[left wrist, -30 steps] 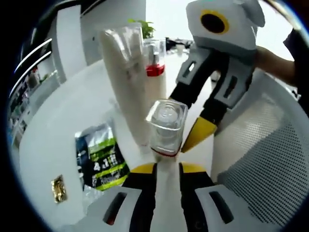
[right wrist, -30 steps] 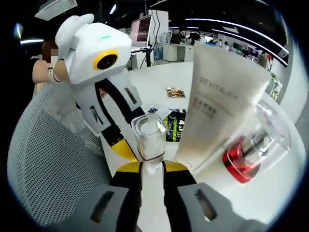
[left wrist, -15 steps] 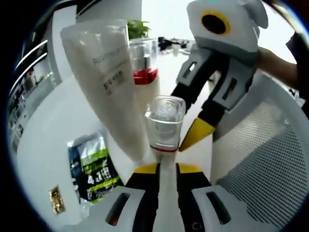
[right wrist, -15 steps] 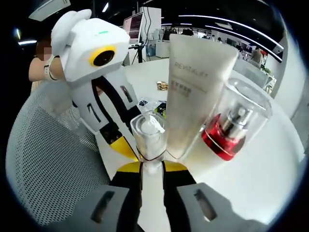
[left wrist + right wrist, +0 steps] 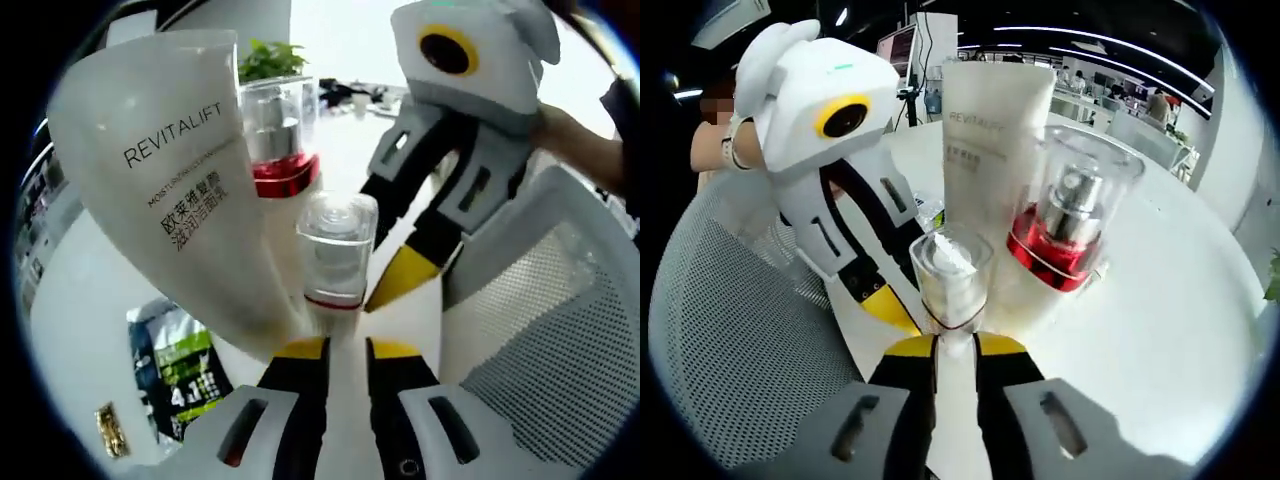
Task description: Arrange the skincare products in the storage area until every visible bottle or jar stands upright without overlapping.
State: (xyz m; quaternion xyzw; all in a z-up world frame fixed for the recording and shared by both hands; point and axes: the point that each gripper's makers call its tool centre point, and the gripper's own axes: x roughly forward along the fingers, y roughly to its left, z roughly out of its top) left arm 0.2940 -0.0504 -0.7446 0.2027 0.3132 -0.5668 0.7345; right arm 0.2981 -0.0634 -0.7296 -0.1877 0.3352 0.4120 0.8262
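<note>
The bottle is viewed very closely from opposite sides along each view's jaws; the tube is shared at upper centre.

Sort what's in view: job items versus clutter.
Job items:
white tube
red-collared pump bottle
small clear-capped bottle
mesh basket

Clutter:
green sachet
gold packet

surface: white round table | on it: green-black sachet near cream tube base | small gold packet just beyond sachet | white mesh basket beside tube
</note>
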